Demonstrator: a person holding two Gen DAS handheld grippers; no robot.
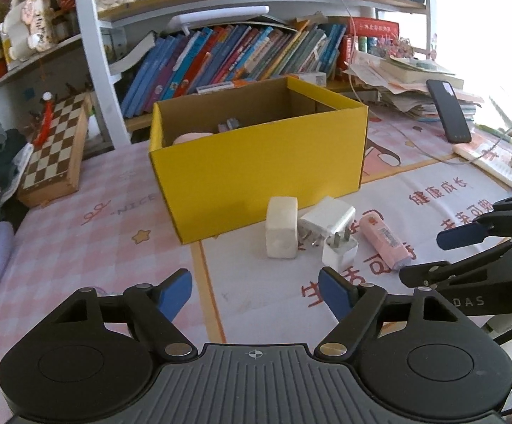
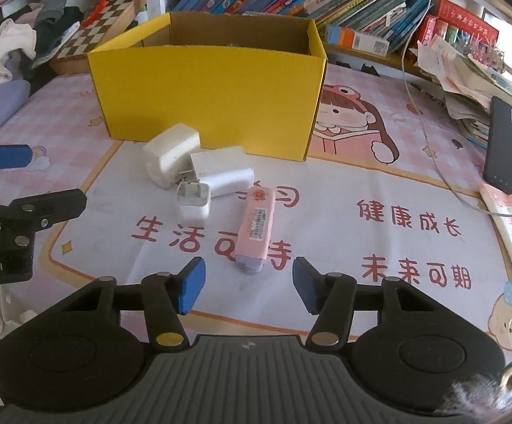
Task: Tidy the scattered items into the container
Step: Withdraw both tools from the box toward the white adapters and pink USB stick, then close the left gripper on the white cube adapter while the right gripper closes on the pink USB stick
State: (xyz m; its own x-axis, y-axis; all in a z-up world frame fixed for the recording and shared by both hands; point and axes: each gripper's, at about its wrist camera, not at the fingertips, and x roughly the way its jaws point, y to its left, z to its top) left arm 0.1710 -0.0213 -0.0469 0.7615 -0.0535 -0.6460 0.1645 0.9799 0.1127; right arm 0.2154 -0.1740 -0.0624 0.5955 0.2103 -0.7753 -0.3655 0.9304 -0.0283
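Evidently the step in hand is the approach to a pick: four loose items lie short of the yellow box, none held yet.

Nearest, the right gripper stands part open, jaws empty. The pink tube lies just ahead at 12 o'clock, its lilac cap end nearest, apart from the fingertips. A grip across its narrow width is advised, with the jaws centred on the body, not the cap.

The left gripper is seen wider open, also empty. The small white plug lies near at 1 o'clock, the cream adapter at 12 o'clock, the white charger touching both.

Beyond, the box stands at 12 o'clock, open-topped, a few things already seen inside. Lifts should clear its front wall.
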